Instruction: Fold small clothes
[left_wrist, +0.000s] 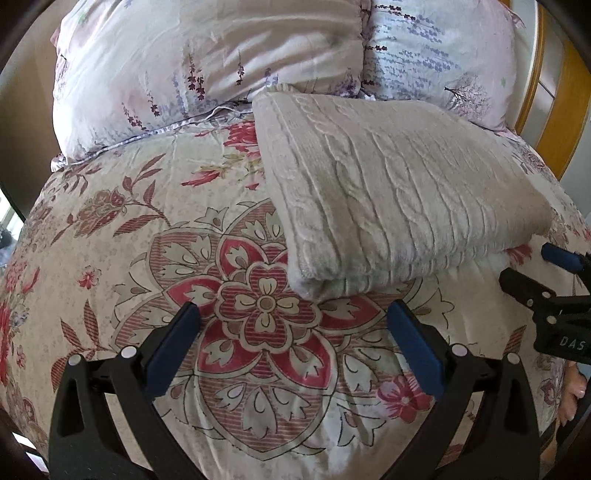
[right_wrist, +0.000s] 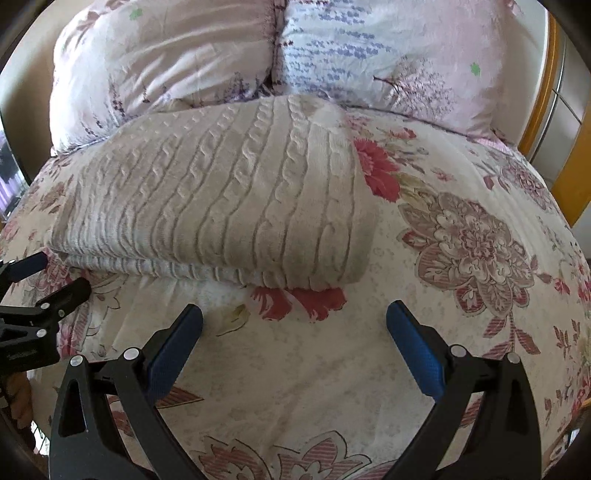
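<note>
Cable-knit sweater (left_wrist: 399, 192) lies folded in a thick rectangle on the floral bedspread (left_wrist: 147, 229), just below the pillows (left_wrist: 207, 62). Left gripper (left_wrist: 293, 317) jaws wide, empty, near its front left corner. Right gripper (right_wrist: 294, 315) jaws wide, empty, just short of the front edge. Knit looks soft, bulky, floppy, not slippery; best pinched at the layered front edge or corners.

— What's the room like from where you stand?
— A bed fills it, covered by a cream bedspread (left_wrist: 155, 236) with red and pink flowers. Two pale lilac floral pillows (left_wrist: 207, 74) lean at its head.
— And behind?
— A yellow wooden headboard (right_wrist: 543, 88), a beige wall (left_wrist: 26, 88), soft daylight.
</note>
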